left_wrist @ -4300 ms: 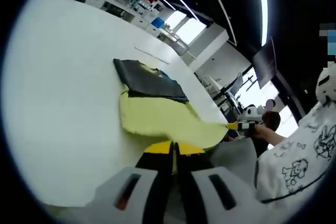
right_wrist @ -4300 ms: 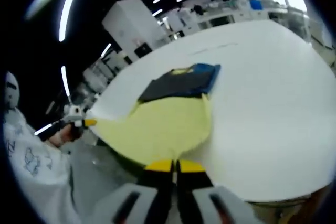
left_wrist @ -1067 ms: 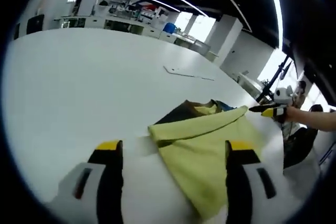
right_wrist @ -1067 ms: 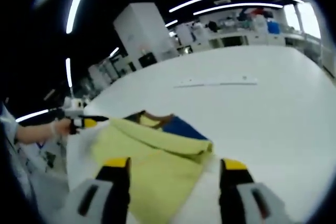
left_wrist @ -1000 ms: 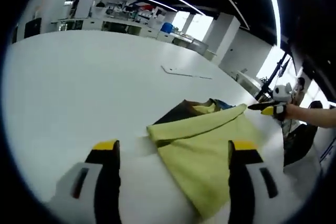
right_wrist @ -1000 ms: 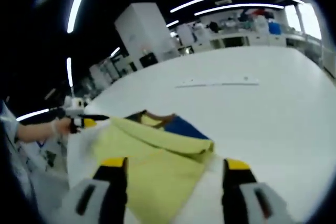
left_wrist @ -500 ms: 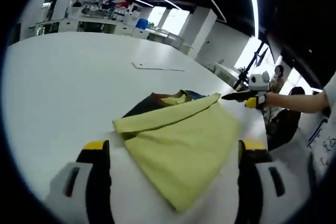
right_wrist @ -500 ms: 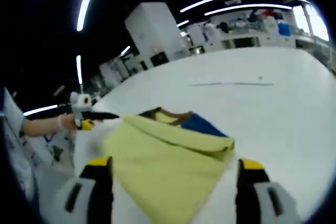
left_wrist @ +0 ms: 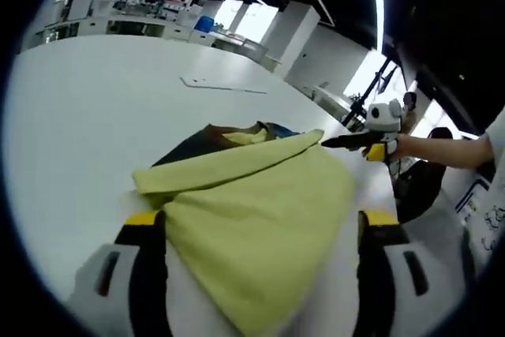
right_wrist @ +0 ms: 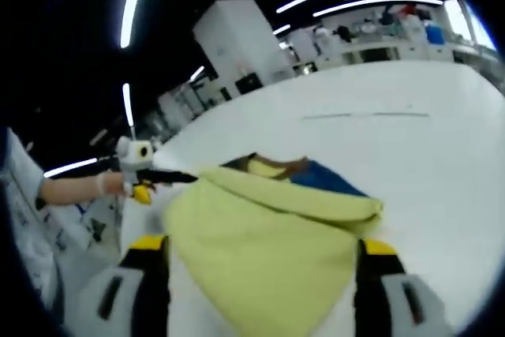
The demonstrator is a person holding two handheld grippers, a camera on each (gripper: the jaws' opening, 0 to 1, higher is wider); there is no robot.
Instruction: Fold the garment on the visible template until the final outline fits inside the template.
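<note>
On the white table (left_wrist: 71, 108) the garment (left_wrist: 260, 211) is laid, yellow-green half folded over a dark brown and blue part (left_wrist: 193, 147), with the collar seen at the far side. Left gripper (left_wrist: 260, 226) is held wide open just over the garment's near edge, gripping nothing; its jaws straddle the cloth. Right gripper (right_wrist: 256, 254) is likewise spread open at the garment's near edge, empty. Beside the garment's corner, the right gripper (left_wrist: 371, 141) is also seen in the left gripper view, and the left gripper (right_wrist: 146, 179) in the right gripper view. A thin line mark (right_wrist: 367, 115) is seen on the table beyond the garment.
</note>
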